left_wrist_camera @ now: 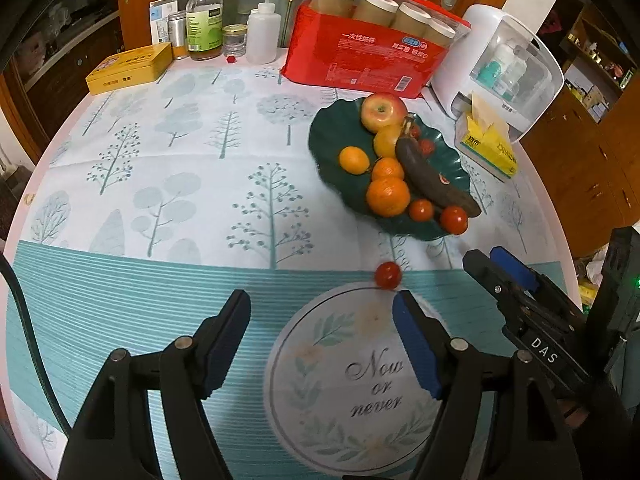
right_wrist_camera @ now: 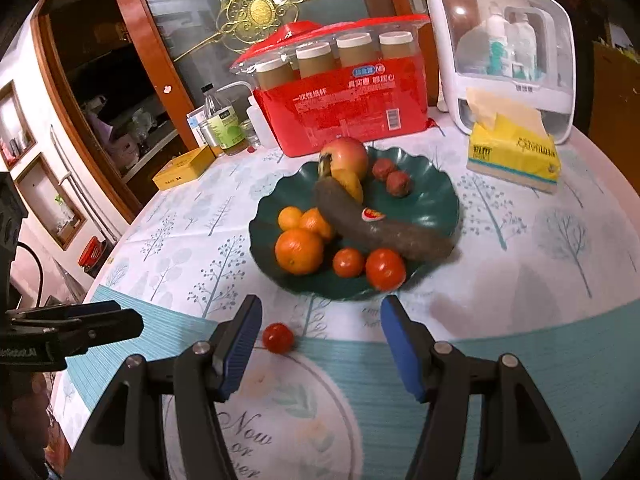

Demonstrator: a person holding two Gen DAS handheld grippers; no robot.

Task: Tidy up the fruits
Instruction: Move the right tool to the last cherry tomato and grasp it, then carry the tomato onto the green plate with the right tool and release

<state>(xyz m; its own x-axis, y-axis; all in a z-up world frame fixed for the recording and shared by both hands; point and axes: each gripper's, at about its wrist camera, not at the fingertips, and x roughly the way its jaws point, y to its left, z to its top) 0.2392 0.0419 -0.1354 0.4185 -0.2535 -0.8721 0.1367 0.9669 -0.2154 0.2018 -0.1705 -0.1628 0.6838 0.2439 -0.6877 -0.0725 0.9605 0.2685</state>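
Note:
A dark green plate (left_wrist_camera: 320, 136) (right_wrist_camera: 440, 196) holds an apple (left_wrist_camera: 382, 110) (right_wrist_camera: 348, 156), a blackened banana (left_wrist_camera: 428, 176) (right_wrist_camera: 376, 228), several oranges (left_wrist_camera: 388, 196) (right_wrist_camera: 299, 250) and small tomatoes (left_wrist_camera: 454, 219) (right_wrist_camera: 385, 268). One loose tomato (left_wrist_camera: 388, 275) (right_wrist_camera: 278, 337) lies on the tablecloth in front of the plate. My left gripper (left_wrist_camera: 320, 296) is open and empty, and the loose tomato sits just beyond its right fingertip. My right gripper (right_wrist_camera: 320, 302) (left_wrist_camera: 486, 258) is open above the cloth. The tomato lies below it near the left finger, untouched.
At the back stand a red pack of paper cups (left_wrist_camera: 368, 60), a white storage box (left_wrist_camera: 508, 60), a yellow tissue pack (left_wrist_camera: 488, 144), a yellow tin (left_wrist_camera: 128, 68) and several bottles (left_wrist_camera: 204, 20). The round table's edge curves close on both sides.

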